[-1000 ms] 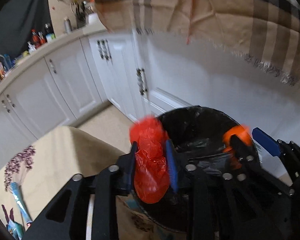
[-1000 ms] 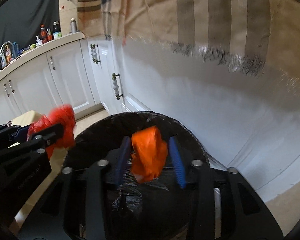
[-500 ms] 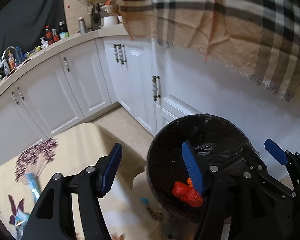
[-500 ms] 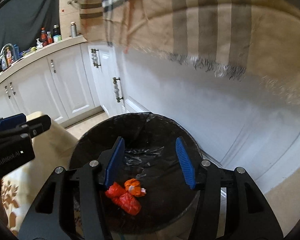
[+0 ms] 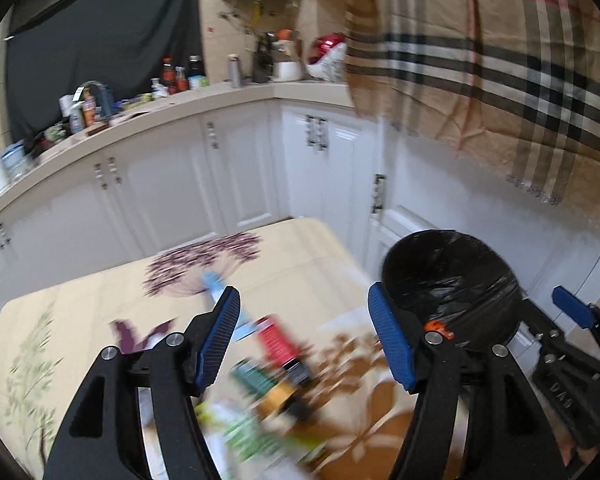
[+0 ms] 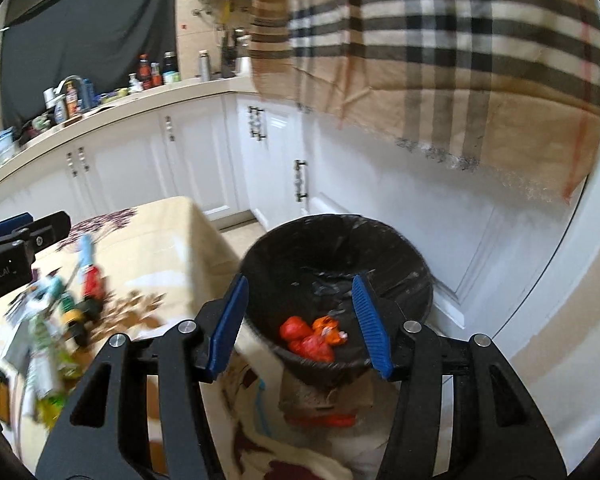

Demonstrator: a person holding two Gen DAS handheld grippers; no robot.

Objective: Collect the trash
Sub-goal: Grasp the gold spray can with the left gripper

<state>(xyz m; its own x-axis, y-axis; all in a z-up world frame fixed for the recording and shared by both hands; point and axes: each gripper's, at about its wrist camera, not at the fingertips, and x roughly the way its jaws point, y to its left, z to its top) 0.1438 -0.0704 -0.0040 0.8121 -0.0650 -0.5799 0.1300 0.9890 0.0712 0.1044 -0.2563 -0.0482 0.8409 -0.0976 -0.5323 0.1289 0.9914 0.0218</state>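
The black-lined trash bin [image 6: 300,248] stands on the floor beside the table, and red and orange crumpled bags [image 6: 312,340] lie at its bottom. My right gripper [image 6: 300,280] hangs open over the near rim with nothing between its blue pads. My left gripper [image 5: 302,292] is above the table's floral cloth [image 5: 80,320]; its jaws are opening and hold nothing. Below it lies a blurred heap of wrappers [image 5: 268,380], among them a red packet [image 5: 278,340]. The bin [image 5: 452,276] is to its right, and the right gripper [image 5: 572,312] shows beyond it.
White cabinets [image 5: 240,180] run along the back under a counter crowded with bottles [image 5: 172,76]. A tan plaid cloth [image 6: 440,60] hangs over the white wall above the bin. The left gripper's arm [image 6: 20,236] reaches in from the left edge of the right wrist view.
Both grippers let go of their red and orange bags, which dropped into the bin. Both then rose and pulled back. The left one swung left over the table.
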